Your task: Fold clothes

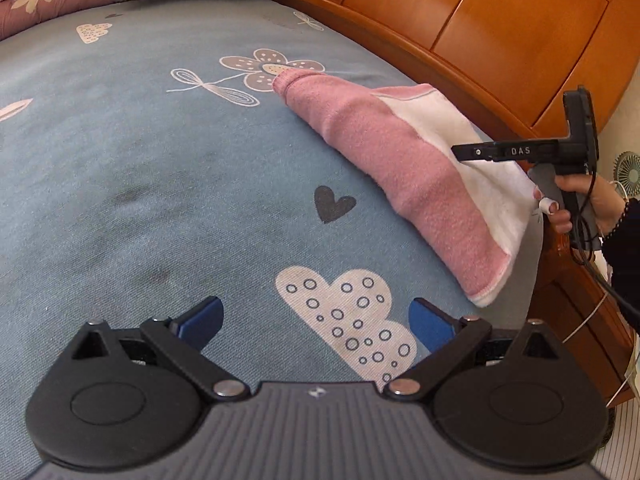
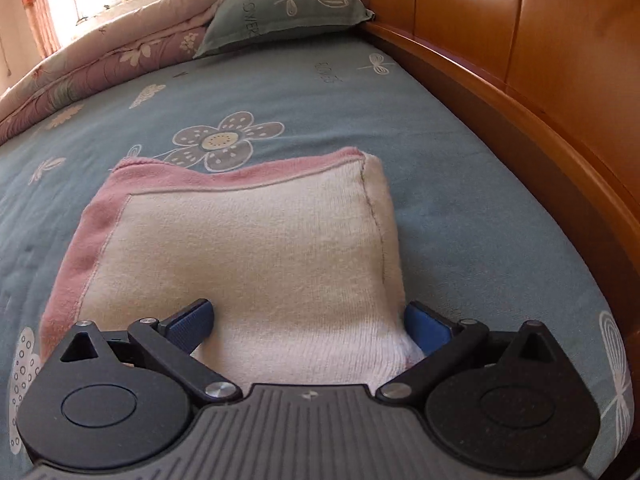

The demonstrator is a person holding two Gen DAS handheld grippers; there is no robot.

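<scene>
Blue bed (image 1: 120, 160) holds a pink cloth (image 1: 400, 152) near its wooden edge. Both grippers (image 1: 316, 322) (image 2: 308, 324) gape; the fold could flop open.

My matt black plastic left gripper (image 1: 316, 322) hovers over woven cotton bedsheet (image 1: 160, 184); fuzzy pink-white knit garment (image 2: 248, 248); glossy wooden bed frame (image 1: 480, 28).

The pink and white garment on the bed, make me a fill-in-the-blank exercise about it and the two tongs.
1. The folded garment is white and ____.
2. It lies on a ____ bedsheet with flower prints.
3. The left tongs, jaws apart, hold ____.
4. The right tongs straddle the garment's near edge with their jaws ____.

Missing words: pink; blue; nothing; open
</scene>
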